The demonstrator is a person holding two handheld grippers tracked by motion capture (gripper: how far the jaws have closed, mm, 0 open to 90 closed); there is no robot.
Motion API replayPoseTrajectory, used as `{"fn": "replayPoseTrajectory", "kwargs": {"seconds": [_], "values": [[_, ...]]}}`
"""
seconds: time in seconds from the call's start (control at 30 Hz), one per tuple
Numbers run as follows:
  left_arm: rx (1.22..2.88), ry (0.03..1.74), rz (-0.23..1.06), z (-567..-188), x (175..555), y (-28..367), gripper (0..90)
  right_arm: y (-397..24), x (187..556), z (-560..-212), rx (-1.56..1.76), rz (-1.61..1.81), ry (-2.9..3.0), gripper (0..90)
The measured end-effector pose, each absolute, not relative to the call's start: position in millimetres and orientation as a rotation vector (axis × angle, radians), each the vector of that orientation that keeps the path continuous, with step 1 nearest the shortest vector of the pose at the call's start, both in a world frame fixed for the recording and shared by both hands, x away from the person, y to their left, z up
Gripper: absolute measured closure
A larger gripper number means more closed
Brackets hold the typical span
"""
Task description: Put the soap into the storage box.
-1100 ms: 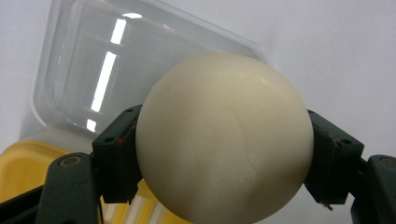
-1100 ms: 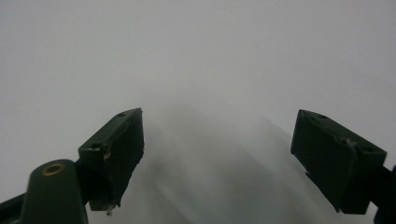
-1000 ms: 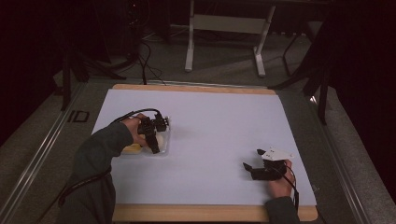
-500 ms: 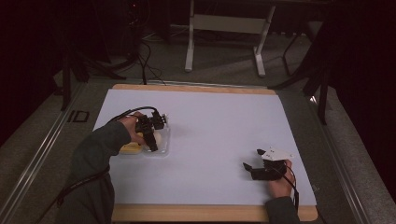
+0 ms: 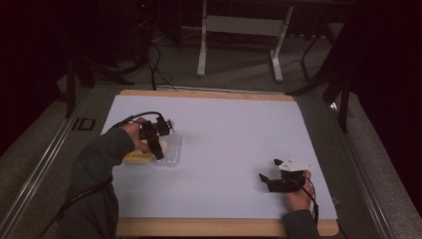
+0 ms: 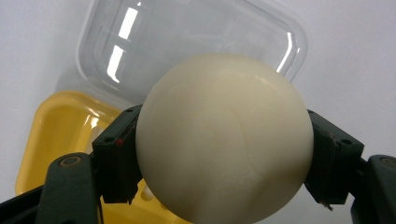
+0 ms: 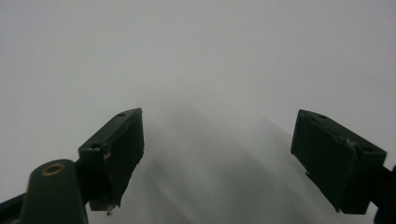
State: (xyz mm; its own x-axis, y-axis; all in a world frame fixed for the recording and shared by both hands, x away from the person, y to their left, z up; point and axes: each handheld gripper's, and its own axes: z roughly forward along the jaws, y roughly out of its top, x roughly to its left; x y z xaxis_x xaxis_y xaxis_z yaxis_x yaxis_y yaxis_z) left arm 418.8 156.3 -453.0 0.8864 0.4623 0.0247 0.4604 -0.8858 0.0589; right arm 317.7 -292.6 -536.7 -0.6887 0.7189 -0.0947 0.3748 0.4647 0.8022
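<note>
A white sheet (image 5: 234, 144) covers a wooden table (image 5: 224, 227) in a dark room. Beyond it, a metal stand (image 5: 241, 30) and cables (image 5: 157, 62) sit on grey floor (image 5: 239, 74).

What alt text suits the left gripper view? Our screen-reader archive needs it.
A smooth cream-white ball is clamped between the two black jaws of the left claw. Behind it lie a clear plastic lid and a yellow plastic tray on a white surface.
</note>
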Motion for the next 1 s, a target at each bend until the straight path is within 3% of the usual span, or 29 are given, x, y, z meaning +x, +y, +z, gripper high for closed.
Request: {"fn": "replayPoseTrajectory", "kwargs": {"seconds": [1.0], "values": [[2.975, 0.898, 0.086, -457, 421, 199, 25.5, -293, 317, -537, 0.918, 1.103, 2.291, 16.9]]}}
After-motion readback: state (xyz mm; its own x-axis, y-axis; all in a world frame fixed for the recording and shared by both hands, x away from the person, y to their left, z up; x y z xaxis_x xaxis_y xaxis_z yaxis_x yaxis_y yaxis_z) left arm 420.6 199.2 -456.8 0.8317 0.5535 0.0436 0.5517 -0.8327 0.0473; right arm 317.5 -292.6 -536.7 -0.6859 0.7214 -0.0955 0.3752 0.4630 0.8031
